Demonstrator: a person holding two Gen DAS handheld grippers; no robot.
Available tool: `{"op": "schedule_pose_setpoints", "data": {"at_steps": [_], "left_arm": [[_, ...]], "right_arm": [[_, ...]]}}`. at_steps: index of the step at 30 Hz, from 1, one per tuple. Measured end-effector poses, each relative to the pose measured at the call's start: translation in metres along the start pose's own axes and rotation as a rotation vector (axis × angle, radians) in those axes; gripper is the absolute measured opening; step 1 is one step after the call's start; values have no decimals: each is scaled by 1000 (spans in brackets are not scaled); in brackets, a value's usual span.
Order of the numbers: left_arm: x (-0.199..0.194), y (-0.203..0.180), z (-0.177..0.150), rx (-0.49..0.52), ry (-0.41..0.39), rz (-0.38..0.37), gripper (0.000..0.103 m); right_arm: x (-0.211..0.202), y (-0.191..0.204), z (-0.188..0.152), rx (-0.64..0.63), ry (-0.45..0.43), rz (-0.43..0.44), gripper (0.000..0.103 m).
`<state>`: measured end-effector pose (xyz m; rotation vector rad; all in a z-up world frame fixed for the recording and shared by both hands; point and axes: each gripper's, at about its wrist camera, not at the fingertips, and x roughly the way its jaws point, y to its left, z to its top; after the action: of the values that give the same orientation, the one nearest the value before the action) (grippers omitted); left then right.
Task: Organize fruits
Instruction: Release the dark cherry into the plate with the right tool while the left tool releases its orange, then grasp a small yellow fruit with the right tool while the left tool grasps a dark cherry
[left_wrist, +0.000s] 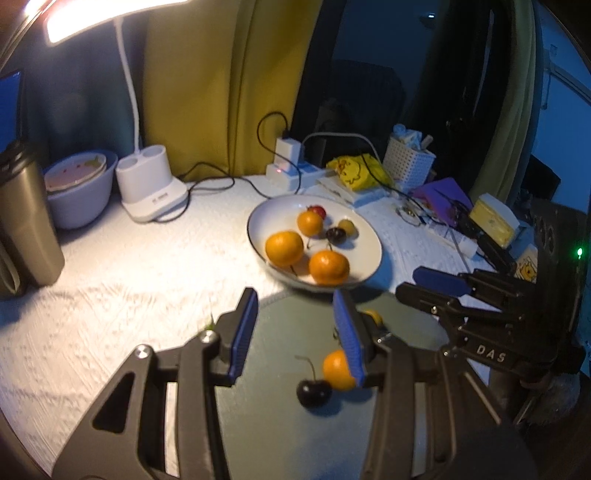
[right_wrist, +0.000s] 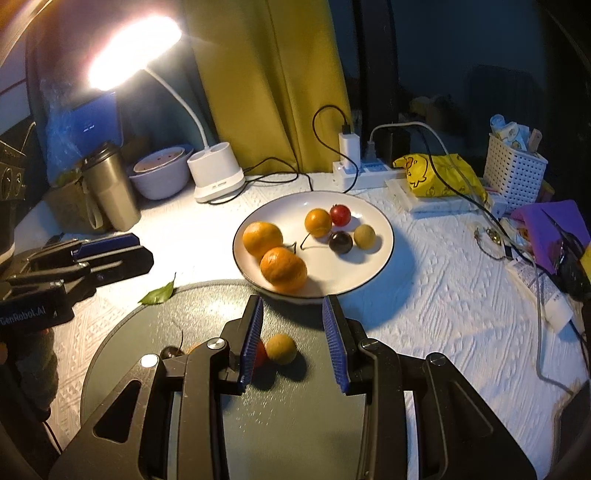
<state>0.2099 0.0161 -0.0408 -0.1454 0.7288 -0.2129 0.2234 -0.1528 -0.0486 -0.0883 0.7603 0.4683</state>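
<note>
We hold both grippers over the near dark round tray: left gripper and right gripper spread, pinching nothing. Most fruits lie on the white plate beyond; a cherry, small orange and tan fruit rest on the tray.

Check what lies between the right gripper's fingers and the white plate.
Only bare dark round mat and the white plate's shadow; the right wrist view shows it. The right gripper holds nothing.

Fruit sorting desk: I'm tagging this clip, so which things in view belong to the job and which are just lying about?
Job: white plate of fruit; dark round tray with more fruit, including a tan fruit; dark cherry.

Lying about: desk lamp; tumbler; power strip; yellow bag; white basket; leaf.
</note>
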Motion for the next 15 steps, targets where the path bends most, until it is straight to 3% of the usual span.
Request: {"op": "schedule_pose_setpoints", "data": {"at_steps": [15], "left_arm": [[14,2,-49,-51,101,-3,44]], "right_arm": [[9,-1,-32,15,62,3,36]]}}
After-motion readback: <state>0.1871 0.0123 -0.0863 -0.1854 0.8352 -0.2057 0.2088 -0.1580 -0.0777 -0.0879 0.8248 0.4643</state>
